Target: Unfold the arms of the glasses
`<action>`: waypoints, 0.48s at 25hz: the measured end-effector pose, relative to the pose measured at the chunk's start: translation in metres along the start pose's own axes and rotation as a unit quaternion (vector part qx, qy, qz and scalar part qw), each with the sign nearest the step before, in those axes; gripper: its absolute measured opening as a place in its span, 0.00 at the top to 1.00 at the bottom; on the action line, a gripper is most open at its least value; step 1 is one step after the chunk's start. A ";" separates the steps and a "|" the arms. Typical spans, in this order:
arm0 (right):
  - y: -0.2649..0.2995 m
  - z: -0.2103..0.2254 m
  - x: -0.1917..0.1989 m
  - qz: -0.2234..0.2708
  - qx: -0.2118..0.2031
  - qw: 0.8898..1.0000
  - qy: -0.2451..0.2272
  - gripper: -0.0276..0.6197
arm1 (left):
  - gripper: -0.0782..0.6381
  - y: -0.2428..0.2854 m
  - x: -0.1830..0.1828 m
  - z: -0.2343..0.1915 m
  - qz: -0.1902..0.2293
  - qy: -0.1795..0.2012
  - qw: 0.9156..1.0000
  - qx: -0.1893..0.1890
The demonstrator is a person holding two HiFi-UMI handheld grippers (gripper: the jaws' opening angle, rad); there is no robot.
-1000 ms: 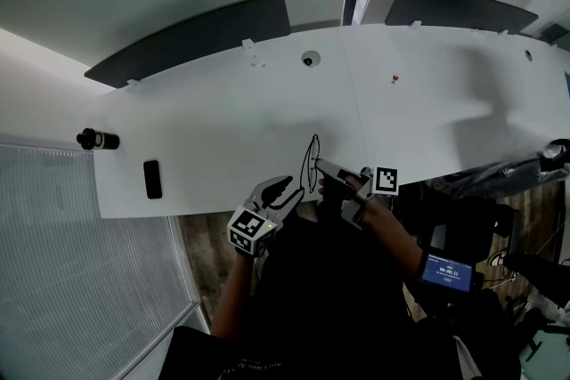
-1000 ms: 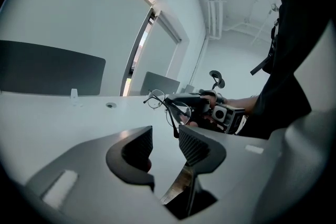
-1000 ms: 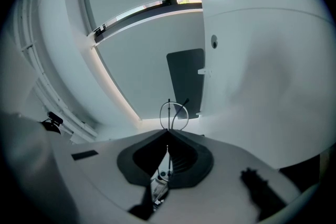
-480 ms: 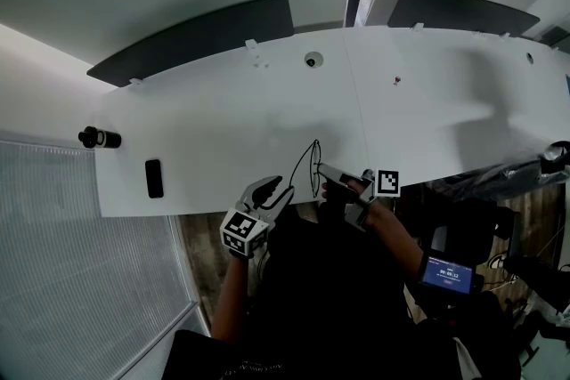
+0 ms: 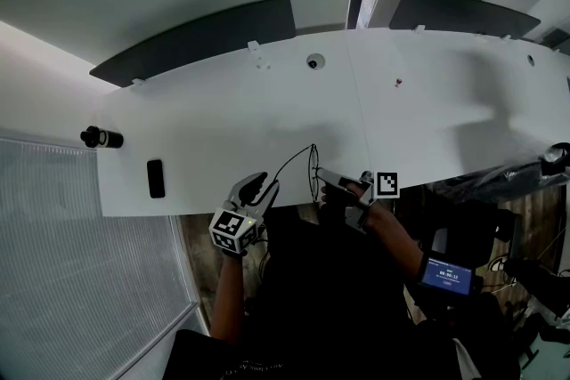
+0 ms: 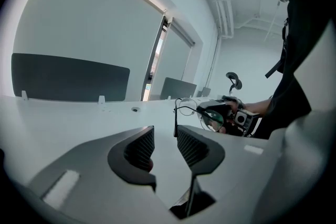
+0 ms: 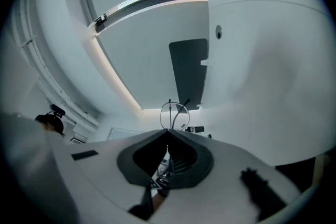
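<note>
The surface [image 5: 223,120] is plain white; the glasses [image 5: 312,172] have a thin black frame. The left gripper [image 5: 261,184] and right gripper [image 5: 324,174] are grey, with black ribbed pads and black-and-white square markers.

White desk [image 5: 205,129] — dark divider panels [image 5: 191,38] along far edge; wood floor [image 5: 189,246] below; pale walls.

Your head camera looks steeply down on the counter [image 5: 223,120]; both gripper views look closely along their jaws, sharing the glasses [image 5: 312,172].
</note>
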State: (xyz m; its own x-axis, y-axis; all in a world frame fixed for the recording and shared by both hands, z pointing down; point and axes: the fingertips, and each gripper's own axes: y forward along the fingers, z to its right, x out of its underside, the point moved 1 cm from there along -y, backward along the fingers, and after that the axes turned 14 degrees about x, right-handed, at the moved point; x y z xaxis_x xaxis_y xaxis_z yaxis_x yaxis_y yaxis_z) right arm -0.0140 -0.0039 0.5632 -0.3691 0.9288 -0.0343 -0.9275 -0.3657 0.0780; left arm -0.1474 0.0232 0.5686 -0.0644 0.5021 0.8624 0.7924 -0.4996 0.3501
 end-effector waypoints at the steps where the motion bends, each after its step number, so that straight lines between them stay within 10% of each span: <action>1: 0.000 0.000 0.001 -0.001 -0.001 1.000 0.001 0.94 | 0.69 -0.001 -0.004 -0.003 0.004 -0.004 1.000 -0.008; 12: -0.001 0.004 0.009 -0.014 0.013 1.000 0.005 0.94 | 0.72 -0.003 -0.005 -0.027 0.032 -0.030 0.999 -0.027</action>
State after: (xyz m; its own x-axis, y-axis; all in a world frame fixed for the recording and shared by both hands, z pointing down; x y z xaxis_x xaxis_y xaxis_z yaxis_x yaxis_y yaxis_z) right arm -0.0162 0.0051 0.5669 -0.3439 0.9379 -0.0467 -0.9356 -0.3380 0.1018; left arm -0.1664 0.0032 0.5734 0.0233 0.5091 0.8604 0.7595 -0.5686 0.3159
